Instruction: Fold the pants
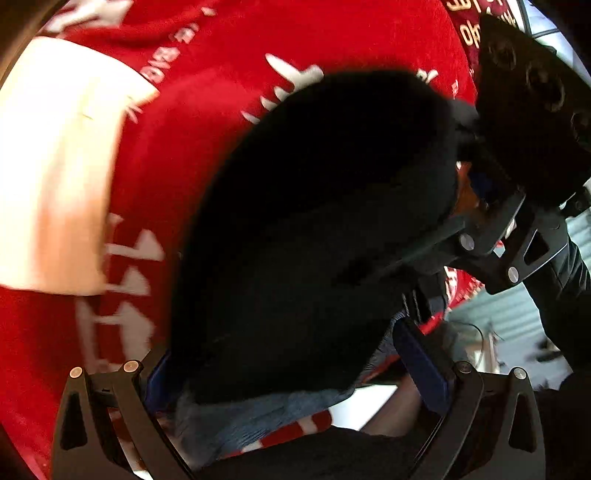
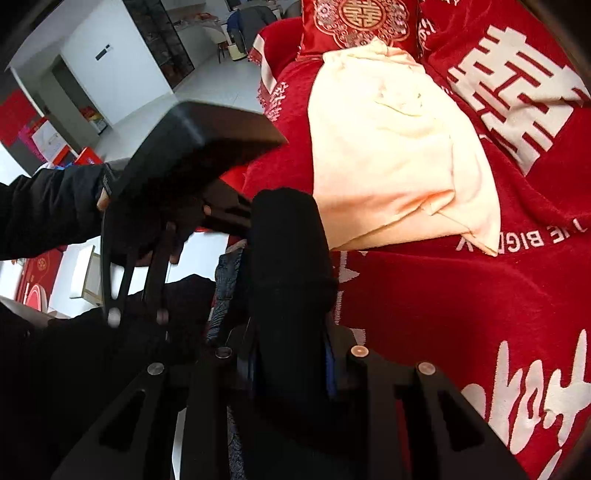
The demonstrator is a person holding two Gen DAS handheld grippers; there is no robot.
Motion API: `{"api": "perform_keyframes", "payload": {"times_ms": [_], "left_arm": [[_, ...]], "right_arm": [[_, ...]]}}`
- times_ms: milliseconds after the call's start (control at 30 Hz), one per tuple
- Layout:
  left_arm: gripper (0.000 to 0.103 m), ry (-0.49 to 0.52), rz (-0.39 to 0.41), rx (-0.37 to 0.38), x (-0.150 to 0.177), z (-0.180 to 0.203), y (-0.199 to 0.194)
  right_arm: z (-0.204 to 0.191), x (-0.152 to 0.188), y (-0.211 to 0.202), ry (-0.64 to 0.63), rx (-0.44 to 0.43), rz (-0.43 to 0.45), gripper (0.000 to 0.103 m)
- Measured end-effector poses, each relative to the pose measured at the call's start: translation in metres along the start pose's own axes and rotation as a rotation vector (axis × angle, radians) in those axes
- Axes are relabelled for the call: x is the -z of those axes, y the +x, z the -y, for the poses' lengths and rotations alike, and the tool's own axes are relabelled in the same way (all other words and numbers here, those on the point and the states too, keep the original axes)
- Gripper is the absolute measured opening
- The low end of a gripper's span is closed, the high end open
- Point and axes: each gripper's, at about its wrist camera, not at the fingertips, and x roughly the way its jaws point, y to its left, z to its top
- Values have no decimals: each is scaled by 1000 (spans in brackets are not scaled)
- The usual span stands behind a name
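The black pants [image 1: 314, 229] hang in the air above the red bed cover [image 1: 192, 122], bunched into a dark mass that fills the left wrist view. My left gripper [image 1: 295, 373] is shut on the pants; its blue pads [image 1: 424, 365] press the cloth from both sides. In the right wrist view a thick fold of the black pants [image 2: 291, 280] rises between the fingers of my right gripper [image 2: 291, 350], which is shut on it. The other gripper [image 2: 177, 173], held in a black-gloved hand, grips the same cloth just to the left.
A folded cream garment [image 2: 391, 155] lies on the red cover [image 2: 461, 314] with white characters, beyond the pants; it also shows in the left wrist view [image 1: 55, 177]. A red embroidered pillow [image 2: 362, 22] lies at the bed's far end. White floor [image 2: 207, 85] and furniture lie to the left.
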Motion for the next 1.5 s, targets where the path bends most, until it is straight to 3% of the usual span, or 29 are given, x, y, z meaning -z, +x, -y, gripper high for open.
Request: {"api": "perform_keyframes", "payload": {"times_ms": [133,167,200,233,267,333,467,567,700,767,867,933,1167,1400,1500], "left_arm": [[99,19,-44,-112,-1,3,21],[91,17,-35,-122,-1,3,20],[73,8,-18,-107,-1,2,17],[60,-7,-17,-89,-1,0,15],[49,-21,-23,-84,-1,-1,15],[50,-26,-30,-113,-1,2,17],[47,-44,-35,-139,-3,5,18],[47,-46,-34,-167,-1,13,16],[47,-8,-20,-186,-8,36,11],[36,23,-17,-196,-14,58,10],[36,39,-41,-259,-22,71,6],[36,47,-58,-299,-25,77,9],[32,-13,-86,-349,-28,70,14],[29,89,-91,-514,-23,118,27],[26,90,-83,-527,-24,129,29]], "right_arm": [[6,0,9,44,30,-1,35],[7,-1,7,62,49,8,39],[8,0,3,79,74,23,44],[8,1,-3,100,93,46,53],[9,4,-12,124,117,77,56],[7,14,-31,166,162,117,57],[-20,56,-52,189,268,104,60],[-47,102,-35,162,352,-12,60],[-42,158,13,259,397,-199,60],[-41,167,7,272,400,-93,62],[-34,170,-15,366,396,-63,62],[-41,177,-37,363,408,-8,62],[-54,221,-59,450,449,-13,67],[-72,259,-75,567,466,104,67],[-75,269,-86,603,480,145,67]]}}
